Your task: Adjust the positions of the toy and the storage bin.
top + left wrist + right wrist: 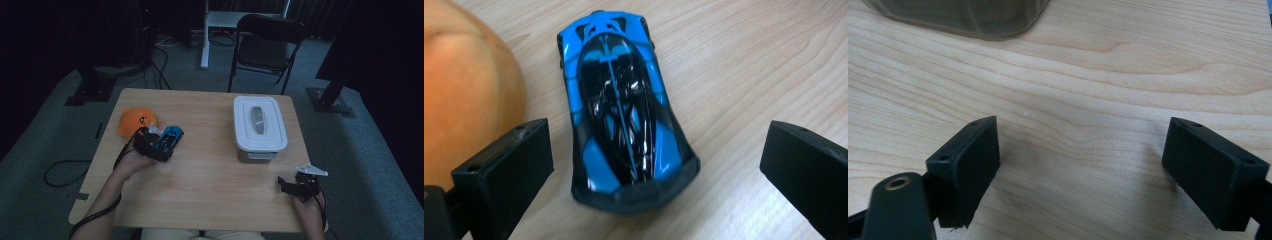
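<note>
A blue and black toy car (169, 137) (621, 110) lies on the wooden table (205, 185) at its left side. My left gripper (161, 144) (654, 170) is open, and its jaws stand on either side of the car's near end without touching it. An orange rounded soft toy (136, 121) (464, 95) rests just left of the car. My right gripper (288, 185) (1088, 170) stands open over bare wood near the table's front right corner, with nothing between its jaws.
A grey storage box with a white lid (258, 125) sits at the right back of the table; its corner (963, 17) shows in the right gripper view. Beyond the table stand a black folding chair (265, 45) and stand bases on the carpet.
</note>
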Demonstrator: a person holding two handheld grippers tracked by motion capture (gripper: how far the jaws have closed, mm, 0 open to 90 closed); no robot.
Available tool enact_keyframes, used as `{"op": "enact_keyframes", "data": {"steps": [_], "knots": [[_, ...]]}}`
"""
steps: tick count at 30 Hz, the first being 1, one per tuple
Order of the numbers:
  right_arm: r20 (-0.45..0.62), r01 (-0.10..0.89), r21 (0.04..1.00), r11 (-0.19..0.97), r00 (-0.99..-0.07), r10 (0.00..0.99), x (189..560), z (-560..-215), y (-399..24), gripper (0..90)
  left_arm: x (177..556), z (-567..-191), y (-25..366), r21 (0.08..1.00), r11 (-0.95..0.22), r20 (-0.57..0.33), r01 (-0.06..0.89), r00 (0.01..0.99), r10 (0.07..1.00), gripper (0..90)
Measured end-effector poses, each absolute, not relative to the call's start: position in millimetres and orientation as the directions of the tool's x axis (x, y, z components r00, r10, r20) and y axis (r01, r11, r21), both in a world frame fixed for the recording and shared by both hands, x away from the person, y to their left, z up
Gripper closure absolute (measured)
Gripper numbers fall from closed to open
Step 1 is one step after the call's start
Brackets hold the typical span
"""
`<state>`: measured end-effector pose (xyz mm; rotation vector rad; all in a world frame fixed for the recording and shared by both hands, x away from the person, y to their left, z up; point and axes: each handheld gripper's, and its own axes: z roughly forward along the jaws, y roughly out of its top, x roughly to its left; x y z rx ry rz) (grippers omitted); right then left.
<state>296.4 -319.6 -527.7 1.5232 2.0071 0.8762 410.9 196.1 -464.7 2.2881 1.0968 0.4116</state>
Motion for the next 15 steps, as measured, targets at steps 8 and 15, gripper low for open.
{"op": "enact_keyframes", "data": {"steps": [8,15], "knots": [[0.011,0.662,0.728,0.178,-0.271,0.962,296.4,-527.7,-319.7,15.0,431.7,-465.3,178.3,0.545,-0.552,0.072,0.631,0.621,0.781,1.2],[0.011,0.662,0.728,0.178,-0.271,0.962,296.5,-527.7,-319.7,15.0,449.9,-473.9,170.7,0.495,-0.549,0.078,0.673,0.595,0.800,1.5]]}}
